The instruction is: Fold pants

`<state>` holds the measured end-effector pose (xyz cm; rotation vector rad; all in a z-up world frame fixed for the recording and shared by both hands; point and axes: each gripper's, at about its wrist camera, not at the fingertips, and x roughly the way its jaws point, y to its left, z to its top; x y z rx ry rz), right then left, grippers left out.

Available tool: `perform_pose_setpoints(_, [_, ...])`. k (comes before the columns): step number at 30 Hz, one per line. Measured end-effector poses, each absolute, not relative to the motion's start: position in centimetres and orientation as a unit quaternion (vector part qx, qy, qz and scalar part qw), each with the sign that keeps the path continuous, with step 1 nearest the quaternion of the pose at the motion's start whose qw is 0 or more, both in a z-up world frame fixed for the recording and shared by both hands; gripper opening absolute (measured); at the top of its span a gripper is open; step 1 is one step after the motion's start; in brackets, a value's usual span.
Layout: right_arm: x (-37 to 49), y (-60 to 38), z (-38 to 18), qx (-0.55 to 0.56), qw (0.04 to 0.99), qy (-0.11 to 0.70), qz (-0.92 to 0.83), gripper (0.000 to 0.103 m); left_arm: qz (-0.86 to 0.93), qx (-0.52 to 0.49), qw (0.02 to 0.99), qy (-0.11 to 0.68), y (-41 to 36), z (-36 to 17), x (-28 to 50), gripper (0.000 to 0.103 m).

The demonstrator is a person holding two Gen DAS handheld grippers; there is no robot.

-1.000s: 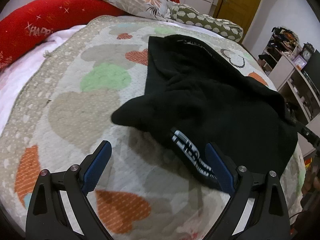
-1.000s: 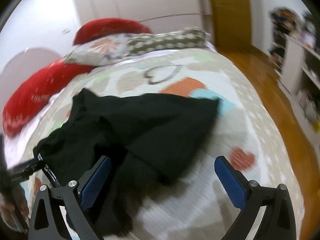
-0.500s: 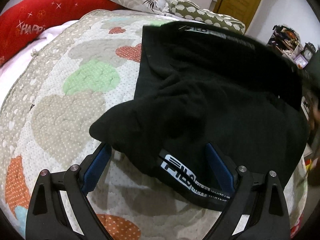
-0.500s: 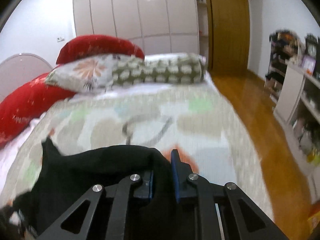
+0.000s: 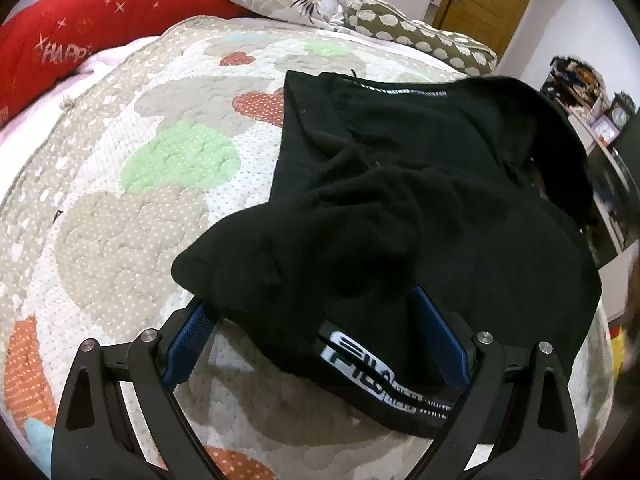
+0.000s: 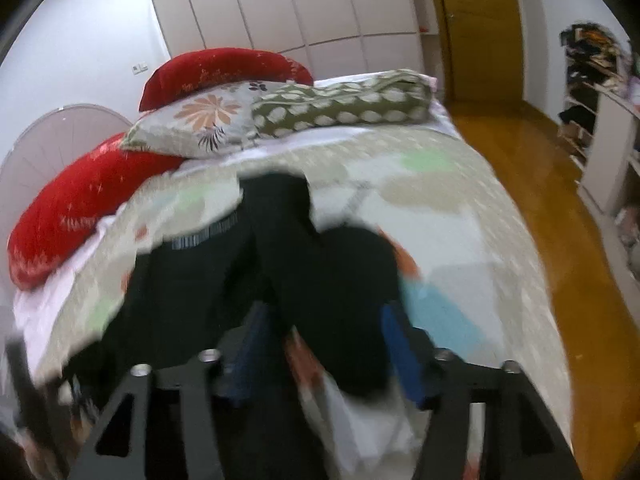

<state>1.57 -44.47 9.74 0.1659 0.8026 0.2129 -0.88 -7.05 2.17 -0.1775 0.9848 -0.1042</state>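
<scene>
Black pants (image 5: 420, 208) lie bunched on the heart-patterned quilt (image 5: 132, 216) of the bed, waistband with white lettering at the near edge, a second lettered band at the far edge. Fabric is loosely doubled over itself, folds uneven.

Left gripper (image 5: 316, 340): jaws spread wide, blue pads on either side of the near waistband and a rounded fold of cloth — the pads do not press on it, nothing gripped.

Right gripper (image 6: 324, 344): view is motion-blurred. Jaws have just been opening; they stand partly apart with a lobe of the black pants (image 6: 320, 272) between the blue pads — no pinch visible, cloth looks released.

Red cushions (image 6: 84, 204), a floral pillow (image 6: 200, 124) and a leaf-print pillow (image 6: 344, 104) sit at the bed's head.
</scene>
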Motion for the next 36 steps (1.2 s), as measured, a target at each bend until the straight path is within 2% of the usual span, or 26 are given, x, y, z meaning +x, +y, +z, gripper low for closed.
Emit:
perform_pose_setpoints(1, [-0.2, -45.3, 9.0, 0.096, 0.909, 0.39, 0.107, 0.08, -0.048, -0.092, 0.876, 0.472, -6.9, 2.1, -0.8, 0.095])
perform_pose_setpoints(4, [-1.6, -46.2, 5.7, 0.183, 0.874, 0.422, 0.154, 0.082, -0.043, -0.112, 0.876, 0.467, -6.8, 2.0, -0.3, 0.095])
perform_pose_setpoints(5, [-1.3, -46.1, 4.7, 0.211, 0.859, 0.431, 0.179, 0.081, -0.042, -0.116, 0.877, 0.464, -6.9, 2.0, -0.2, 0.092])
perform_pose_setpoints(6, [-1.2, -45.7, 4.0, 0.226, 0.85, 0.433, 0.199, 0.066, -0.04, -0.12, 0.876, 0.466, -7.1, 2.0, -0.2, 0.082])
perform_pose_setpoints(7, [-0.8, -44.9, 3.2, 0.235, 0.843, 0.434, 0.215, 0.035, -0.044, -0.12, 0.875, 0.468, -7.3, 2.0, -0.3, 0.075])
perform_pose_setpoints(8, [-0.4, -44.0, 2.7, 0.224, 0.844, 0.443, 0.205, 0.023, -0.051, -0.115, 0.875, 0.468, -7.8, 2.3, -0.5, 0.06])
perform_pose_setpoints(9, [-0.3, -43.4, 2.8, 0.207, 0.85, 0.444, 0.192, 0.015, -0.06, -0.107, 0.875, 0.468, -8.2, 2.6, -0.6, 0.046])
perform_pose_setpoints(10, [-0.6, -43.2, 3.3, 0.202, 0.855, 0.436, 0.195, 0.012, -0.061, -0.102, 0.876, 0.468, -8.5, 2.9, -0.8, 0.04])
perform_pose_setpoints(11, [-1.2, -43.3, 4.1, 0.203, 0.861, 0.422, 0.2, 0.012, -0.064, -0.1, 0.877, 0.466, -8.7, 3.3, -1.1, 0.027])
perform_pose_setpoints(12, [-2.3, -43.6, 5.3, 0.2, 0.871, 0.402, 0.199, 0.011, -0.073, -0.106, 0.879, 0.46, -8.6, 4.0, -1.6, 0.022])
perform_pose_setpoints(17, [-9.4, -47.8, 13.5, 0.168, 0.937, 0.275, 0.136, 0.011, -0.087, -0.121, 0.887, 0.438, -7.5, 6.1, -3.7, 0.019])
perform_pose_setpoints(21, [-10.7, -48.1, 13.6, 0.154, 0.935, 0.291, 0.13, 0.013, -0.076, -0.122, 0.885, 0.443, -7.1, 5.9, -4.3, 0.019])
perform_pose_setpoints(23, [-9.7, -47.8, 11.7, 0.159, 0.926, 0.321, 0.119, 0.03, -0.076, -0.137, 0.883, 0.442, -6.6, 5.8, -4.8, 0.016])
perform_pose_setpoints(24, [-8.6, -47.5, 10.7, 0.165, 0.917, 0.341, 0.124, 0.054, -0.075, -0.141, 0.883, 0.441, -6.3, 5.9, -5.0, 0.016])
perform_pose_setpoints(25, [-7.4, -47.2, 9.4, 0.179, 0.905, 0.362, 0.136, 0.068, -0.074, -0.14, 0.883, 0.442, -6.2, 5.9, -5.0, 0.016])
perform_pose_setpoints(26, [-6.2, -46.6, 8.1, 0.184, 0.894, 0.382, 0.146, 0.069, -0.073, -0.139, 0.882, 0.444, -6.0, 5.9, -5.0, 0.016])
perform_pose_setpoints(30, [-2.7, -44.6, 4.5, 0.159, 0.88, 0.426, 0.139, 0.068, -0.078, -0.126, 0.881, 0.45, -6.3, 5.6, -4.8, 0.016])
perform_pose_setpoints(32, [-1.9, -44.0, 2.8, 0.17, 0.87, 0.439, 0.147, 0.046, -0.077, -0.127, 0.881, 0.45, -6.3, 5.4, -4.8, 0.016])
perform_pose_setpoints(34, [-2.3, -44.0, 3.1, 0.167, 0.875, 0.429, 0.152, 0.017, -0.078, -0.141, 0.878, 0.451, -6.2, 5.3, -4.5, 0.016])
perform_pose_setpoints(36, [-3.7, -44.9, 4.9, 0.188, 0.879, 0.404, 0.17, 0.017, -0.079, -0.149, 0.875, 0.453, -6.1, 5.1, -4.3, 0.016])
